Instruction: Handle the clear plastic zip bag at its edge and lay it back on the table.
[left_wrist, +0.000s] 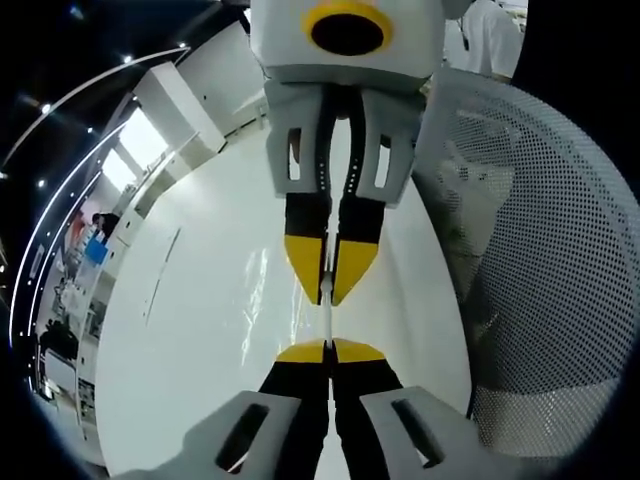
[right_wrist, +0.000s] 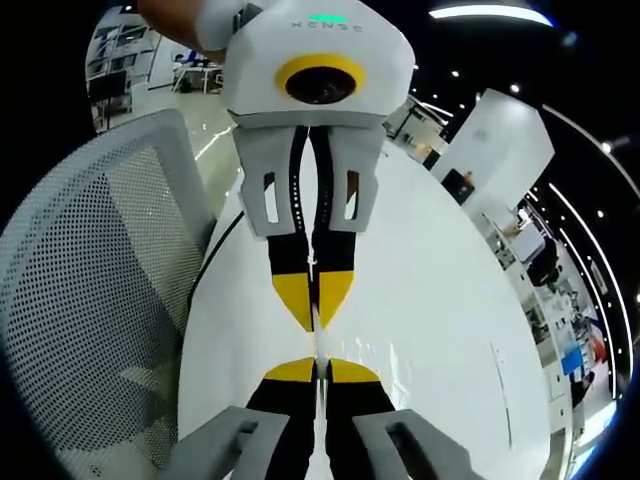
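Pinching the clear zip bag (left_wrist: 327, 312) edge-on between both grippers, left gripper (left_wrist: 328, 350) and right gripper (right_wrist: 316, 368) facing tip to tip, jaws pressed together on its rim above the white tabletop (left_wrist: 190, 330). Advised: lower evenly, keep film taut, release flat, clear of mesh chair (left_wrist: 540, 280).

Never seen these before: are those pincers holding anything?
Yes. Both the left gripper and right gripper pinch the clear plastic zip bag along its thin edge.

An open-plan office — white table (left_wrist: 180, 330), mesh chair (left_wrist: 540, 260), ceiling spotlights (right_wrist: 490, 14).
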